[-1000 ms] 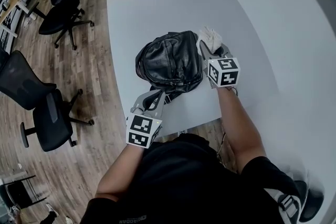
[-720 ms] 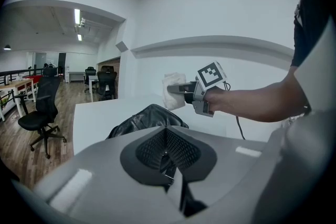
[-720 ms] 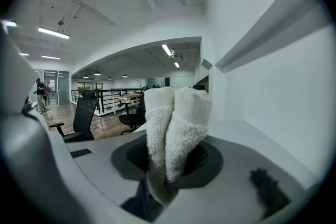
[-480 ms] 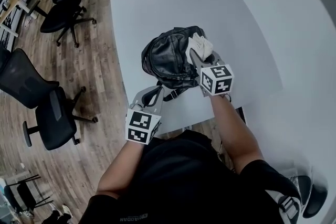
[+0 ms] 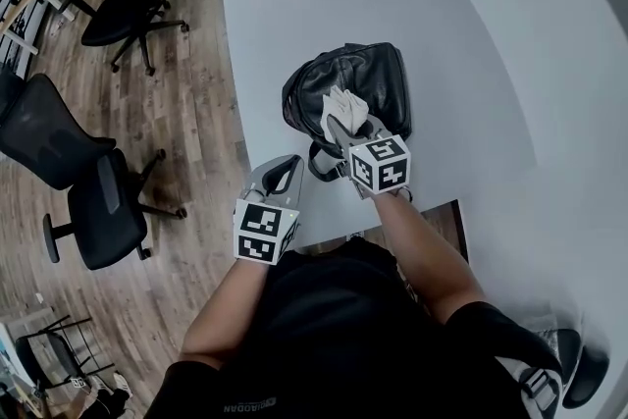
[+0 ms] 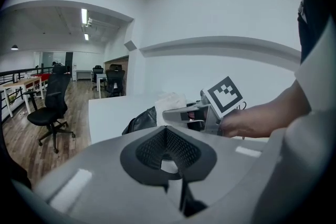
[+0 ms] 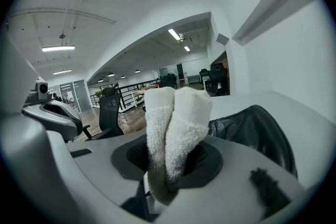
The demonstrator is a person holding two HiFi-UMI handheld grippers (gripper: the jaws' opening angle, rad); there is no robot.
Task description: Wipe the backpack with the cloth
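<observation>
Head view: right gripper [image 5: 340,127] clamps the cloth [image 5: 340,102] over the backpack [image 5: 381,77] by the surface's [image 5: 294,25] near edge; left gripper [image 5: 284,175] closed, empty.

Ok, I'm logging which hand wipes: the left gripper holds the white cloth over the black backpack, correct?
Not the left: the right gripper holds the white cloth over the black backpack. The right gripper view shows the cloth pinched between its jaws; the left gripper is shut with no cloth in it.
</observation>
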